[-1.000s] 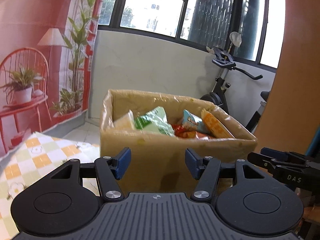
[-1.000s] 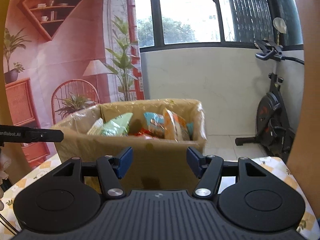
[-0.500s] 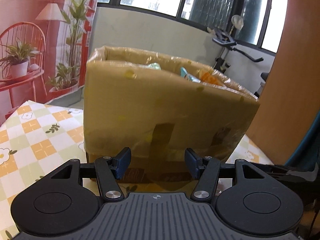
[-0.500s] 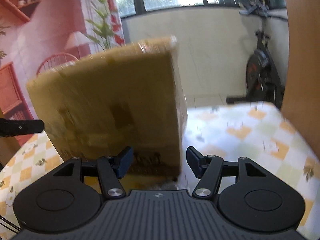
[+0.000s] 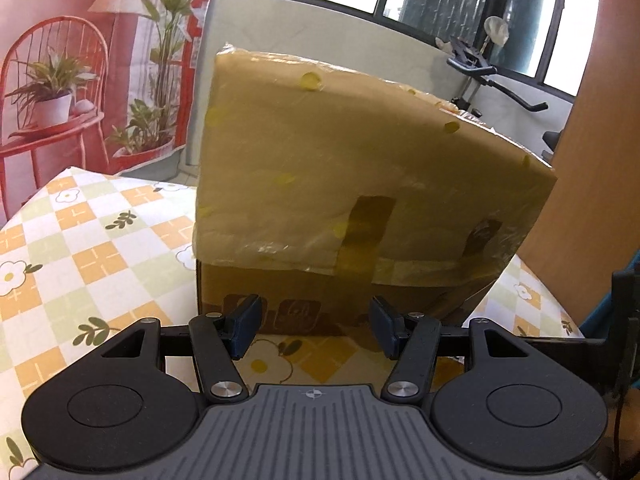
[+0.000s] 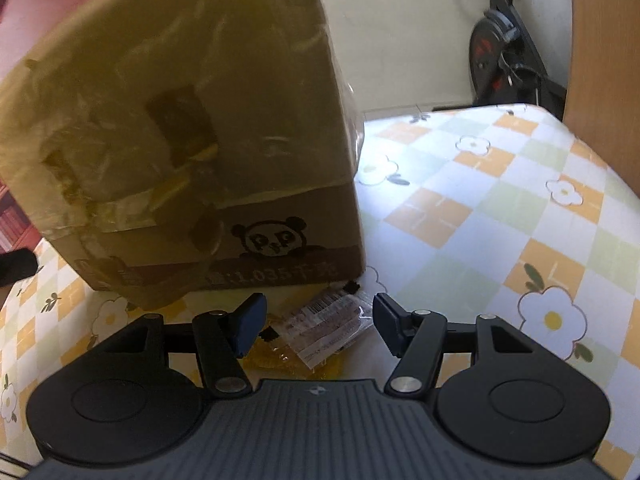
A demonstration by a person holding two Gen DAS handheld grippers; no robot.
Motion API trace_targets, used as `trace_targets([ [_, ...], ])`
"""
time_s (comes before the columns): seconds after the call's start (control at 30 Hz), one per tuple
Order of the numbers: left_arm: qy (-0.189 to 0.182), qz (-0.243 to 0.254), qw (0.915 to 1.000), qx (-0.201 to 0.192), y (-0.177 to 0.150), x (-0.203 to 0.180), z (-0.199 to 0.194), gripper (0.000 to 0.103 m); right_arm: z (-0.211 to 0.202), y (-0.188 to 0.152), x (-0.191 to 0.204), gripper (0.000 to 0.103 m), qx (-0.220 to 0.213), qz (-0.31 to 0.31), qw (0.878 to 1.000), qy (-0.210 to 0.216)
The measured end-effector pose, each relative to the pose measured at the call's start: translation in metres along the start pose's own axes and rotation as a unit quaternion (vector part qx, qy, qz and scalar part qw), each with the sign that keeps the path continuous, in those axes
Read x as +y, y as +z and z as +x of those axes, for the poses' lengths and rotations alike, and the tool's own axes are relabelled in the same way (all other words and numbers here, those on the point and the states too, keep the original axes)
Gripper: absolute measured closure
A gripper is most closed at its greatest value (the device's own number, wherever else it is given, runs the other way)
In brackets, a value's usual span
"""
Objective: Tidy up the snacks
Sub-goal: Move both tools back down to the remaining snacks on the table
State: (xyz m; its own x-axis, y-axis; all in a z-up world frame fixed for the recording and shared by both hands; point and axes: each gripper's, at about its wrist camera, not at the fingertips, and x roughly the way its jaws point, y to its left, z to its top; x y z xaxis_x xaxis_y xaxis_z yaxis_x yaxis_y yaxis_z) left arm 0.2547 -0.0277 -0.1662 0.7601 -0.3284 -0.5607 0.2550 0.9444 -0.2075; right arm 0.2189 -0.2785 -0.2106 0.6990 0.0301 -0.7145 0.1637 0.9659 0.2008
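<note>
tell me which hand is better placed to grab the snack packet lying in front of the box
Right. The right gripper is open with the snack packet lying between its fingers. The open left gripper faces only the cardboard box wall.

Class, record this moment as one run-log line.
left gripper: open | right gripper: open, over snack packet | cardboard box: on table

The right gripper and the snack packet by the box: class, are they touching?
Apart. The right wrist view shows the snack packet lying on the tablecloth between the right gripper's open fingers, with gaps on both sides.
</note>
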Motion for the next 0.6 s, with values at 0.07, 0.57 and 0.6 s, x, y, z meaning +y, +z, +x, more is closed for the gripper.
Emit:
trace_targets([
  [0.07,0.002,-0.001,1.0000,0.002,-0.002,0.001,0.000,0.042,0.005,0.003,0.002,0.041,0.006,0.002,1.000,-0.008],
  [0.57,0.004,-0.004,0.9999,0.013,-0.008,-0.002,0.004,0.042,0.006,-0.008,-0.004,0.041,0.022,-0.012,0.999,-0.031],
  [0.6,0.003,-0.004,0.9999,0.014,-0.009,-0.002,0.004,0.042,0.004,-0.010,-0.006,0.041,0.022,-0.010,0.999,-0.031],
])
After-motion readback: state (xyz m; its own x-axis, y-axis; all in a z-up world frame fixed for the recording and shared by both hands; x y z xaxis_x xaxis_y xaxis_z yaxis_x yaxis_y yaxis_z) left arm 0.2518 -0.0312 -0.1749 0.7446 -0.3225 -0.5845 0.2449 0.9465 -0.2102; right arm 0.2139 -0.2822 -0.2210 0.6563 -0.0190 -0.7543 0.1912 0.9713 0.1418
